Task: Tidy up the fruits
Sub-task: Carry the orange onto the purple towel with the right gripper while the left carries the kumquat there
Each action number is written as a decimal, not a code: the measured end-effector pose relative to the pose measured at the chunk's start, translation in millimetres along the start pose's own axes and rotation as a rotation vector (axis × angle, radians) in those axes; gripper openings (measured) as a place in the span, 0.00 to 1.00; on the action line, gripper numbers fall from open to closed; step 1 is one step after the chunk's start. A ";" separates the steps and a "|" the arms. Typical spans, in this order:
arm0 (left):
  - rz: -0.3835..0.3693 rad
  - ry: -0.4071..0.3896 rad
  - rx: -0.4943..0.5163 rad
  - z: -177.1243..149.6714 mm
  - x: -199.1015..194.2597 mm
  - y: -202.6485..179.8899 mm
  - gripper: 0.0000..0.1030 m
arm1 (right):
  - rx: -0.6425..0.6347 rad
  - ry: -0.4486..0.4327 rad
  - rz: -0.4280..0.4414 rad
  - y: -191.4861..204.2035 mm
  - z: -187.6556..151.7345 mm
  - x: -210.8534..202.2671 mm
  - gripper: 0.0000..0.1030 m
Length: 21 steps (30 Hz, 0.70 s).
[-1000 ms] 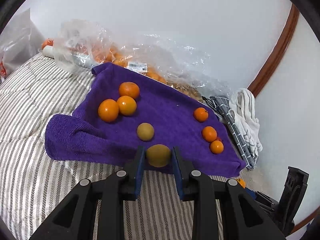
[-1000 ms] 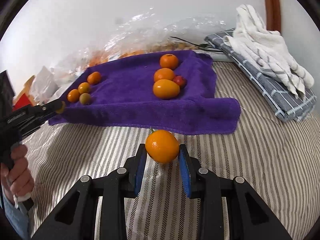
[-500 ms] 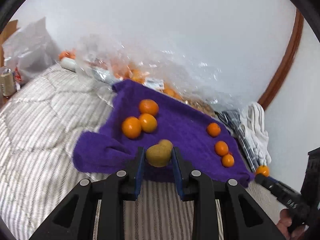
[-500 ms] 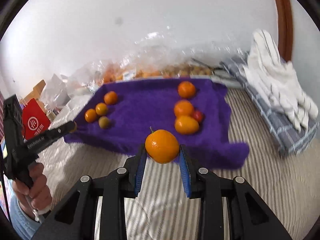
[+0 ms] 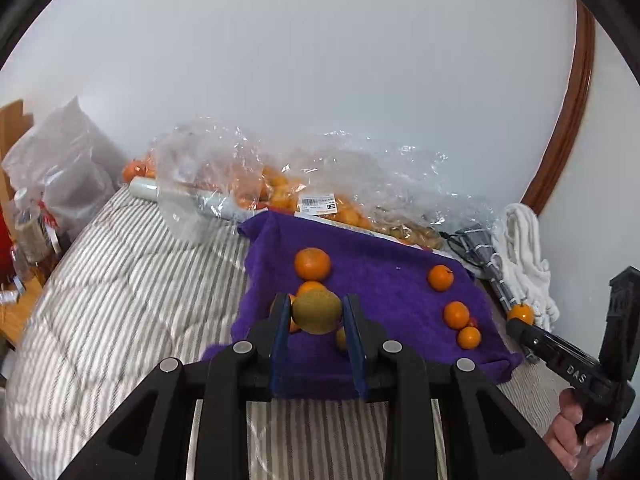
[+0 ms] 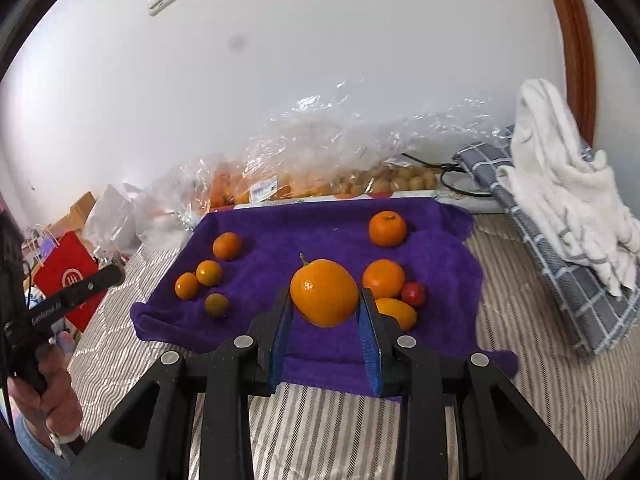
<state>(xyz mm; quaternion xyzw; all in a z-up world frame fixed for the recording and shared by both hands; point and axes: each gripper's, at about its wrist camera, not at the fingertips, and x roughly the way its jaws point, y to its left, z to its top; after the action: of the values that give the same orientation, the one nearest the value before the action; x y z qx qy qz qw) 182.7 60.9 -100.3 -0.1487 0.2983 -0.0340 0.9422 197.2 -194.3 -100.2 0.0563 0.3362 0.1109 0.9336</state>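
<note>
Left gripper (image 5: 317, 312): we clamp a greenish fruit (image 5: 316, 310) above the purple towel's (image 5: 380, 276) near edge.
Right gripper (image 6: 325, 312): we clamp an orange fruit (image 6: 324, 292).

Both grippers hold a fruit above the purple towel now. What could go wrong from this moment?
The round greenish-yellow fruit is pinched only at its sides by the left gripper, so it may slip out. The right gripper's bigger stemmed orange fruit could drop onto the fruits below and scatter them. Anything set on the soft purple towel might roll off.

Orange fruits (image 6: 386, 229) on a purple towel (image 6: 332, 232), grey-striped bedding (image 5: 120, 280).
</note>
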 end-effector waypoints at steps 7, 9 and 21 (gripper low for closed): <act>0.013 -0.012 0.032 -1.4 33.2 -5.6 0.25 | -0.026 0.001 -0.017 -0.9 1.8 24.1 0.31; 0.009 0.009 0.017 -8.2 46.6 -2.2 0.25 | -0.015 0.007 -0.029 -4.0 -4.6 34.8 0.31; 0.000 0.123 0.051 -25.1 72.7 -4.8 0.25 | -0.101 0.113 -0.081 8.8 -25.1 67.4 0.31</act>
<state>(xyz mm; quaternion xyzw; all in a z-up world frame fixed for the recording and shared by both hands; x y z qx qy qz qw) 228.0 38.7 -158.4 -0.1222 0.3549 -0.0507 0.9255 230.2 -168.4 -159.4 -0.0108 0.3842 0.0930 0.9185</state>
